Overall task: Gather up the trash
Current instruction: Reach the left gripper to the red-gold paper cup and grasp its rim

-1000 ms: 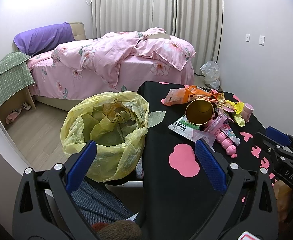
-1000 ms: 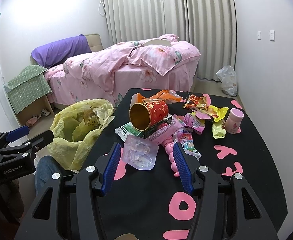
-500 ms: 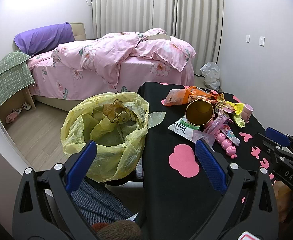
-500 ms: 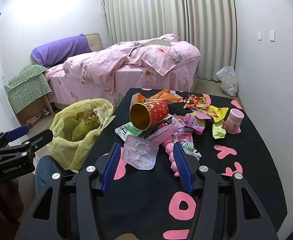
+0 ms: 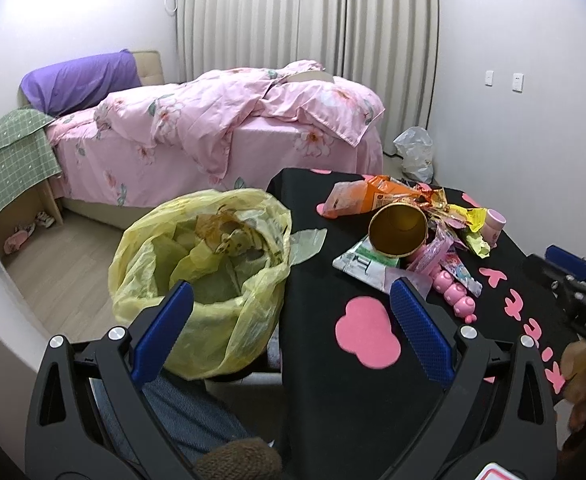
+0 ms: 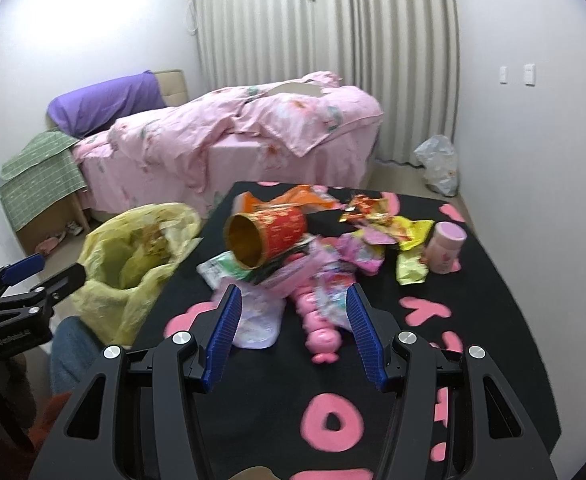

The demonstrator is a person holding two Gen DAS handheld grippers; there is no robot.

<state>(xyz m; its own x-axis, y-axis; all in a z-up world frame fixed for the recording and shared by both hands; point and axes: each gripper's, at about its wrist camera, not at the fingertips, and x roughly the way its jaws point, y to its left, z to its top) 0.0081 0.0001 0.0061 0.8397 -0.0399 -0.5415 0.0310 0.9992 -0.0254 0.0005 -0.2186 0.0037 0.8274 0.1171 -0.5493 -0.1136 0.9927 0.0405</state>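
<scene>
A pile of trash lies on the black table [image 6: 493, 300]: a red and gold paper cup [image 6: 265, 236] on its side, a clear plastic wrapper [image 6: 259, 320], a green and white packet [image 5: 363, 262], an orange bag [image 5: 373, 196], yellow wrappers [image 6: 411, 256] and pink wrappers [image 6: 357, 252]. A yellow trash bag [image 5: 213, 276] stands open at the table's left edge. My right gripper [image 6: 293, 334] is open and empty, just before the clear wrapper. My left gripper [image 5: 289, 326] is open and empty, between the bag and the table.
A pink caterpillar toy [image 6: 321, 336] and a pink cup [image 6: 447, 246] stand among the trash. A bed with pink bedding [image 5: 233, 128] is behind the table. A white plastic bag [image 5: 415, 152] lies on the floor by the curtain. A person's leg in jeans [image 5: 181, 420] is below.
My right gripper has moved forward toward the trash pile, and its view is blurred by motion. The left gripper has stayed still.
</scene>
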